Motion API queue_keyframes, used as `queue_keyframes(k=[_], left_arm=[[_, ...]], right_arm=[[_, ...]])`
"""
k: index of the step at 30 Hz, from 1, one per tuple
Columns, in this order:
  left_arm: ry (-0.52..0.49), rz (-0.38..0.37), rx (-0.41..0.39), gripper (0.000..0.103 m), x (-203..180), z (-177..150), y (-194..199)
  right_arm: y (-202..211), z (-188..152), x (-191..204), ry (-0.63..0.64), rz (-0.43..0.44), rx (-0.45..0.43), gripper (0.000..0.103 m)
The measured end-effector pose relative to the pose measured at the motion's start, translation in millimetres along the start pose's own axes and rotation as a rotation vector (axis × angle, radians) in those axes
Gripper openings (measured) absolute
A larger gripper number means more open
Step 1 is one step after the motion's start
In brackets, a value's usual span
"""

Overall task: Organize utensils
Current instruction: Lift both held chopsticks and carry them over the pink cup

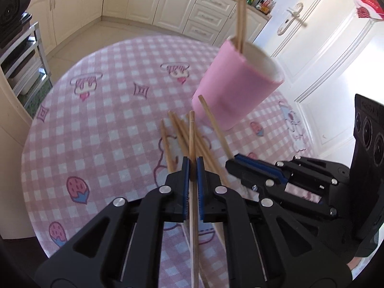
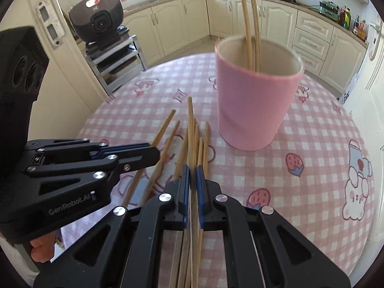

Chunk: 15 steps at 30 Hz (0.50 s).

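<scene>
A pink cup (image 2: 254, 105) stands on the checked tablecloth with two wooden chopsticks (image 2: 249, 19) upright in it; it also shows in the left wrist view (image 1: 230, 88). Several loose chopsticks (image 2: 201, 144) lie in a pile in front of the cup. My left gripper (image 1: 192, 165) is shut on one chopstick (image 1: 192, 139) that points forward above the pile. My right gripper (image 2: 192, 172) is shut on another chopstick (image 2: 190, 124). In the left wrist view the right gripper (image 1: 242, 162) holds its chopstick (image 1: 213, 127) slanted toward the cup. The left gripper shows in the right wrist view (image 2: 153, 150).
The round table (image 1: 96, 124) has a pink and white checked cloth with cartoon prints. Cream kitchen cabinets (image 1: 153, 0) line the back. A metal rack (image 2: 115, 60) with a dark appliance (image 2: 98, 16) stands left of the table. A white door (image 1: 319, 43) is at the right.
</scene>
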<state>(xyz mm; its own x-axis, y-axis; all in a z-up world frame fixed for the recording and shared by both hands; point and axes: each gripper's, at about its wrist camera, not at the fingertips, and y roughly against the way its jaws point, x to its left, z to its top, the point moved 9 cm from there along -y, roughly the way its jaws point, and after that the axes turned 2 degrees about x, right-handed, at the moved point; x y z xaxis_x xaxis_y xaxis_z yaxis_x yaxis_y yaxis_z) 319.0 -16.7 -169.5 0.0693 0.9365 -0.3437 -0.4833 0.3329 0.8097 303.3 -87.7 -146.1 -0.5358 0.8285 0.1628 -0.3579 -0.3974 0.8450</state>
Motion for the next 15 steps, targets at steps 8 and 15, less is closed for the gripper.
queue_keyframes(k=[8,15], left_arm=[[-0.046,0.0,-0.105,0.006,-24,21,40],[-0.078,-0.044,-0.189,0.006,-43,34,80]], right_arm=[[49,11,8,0.007,-0.014,-0.119,0.005],[97,21,8,0.012,-0.025,-0.229,0.005]])
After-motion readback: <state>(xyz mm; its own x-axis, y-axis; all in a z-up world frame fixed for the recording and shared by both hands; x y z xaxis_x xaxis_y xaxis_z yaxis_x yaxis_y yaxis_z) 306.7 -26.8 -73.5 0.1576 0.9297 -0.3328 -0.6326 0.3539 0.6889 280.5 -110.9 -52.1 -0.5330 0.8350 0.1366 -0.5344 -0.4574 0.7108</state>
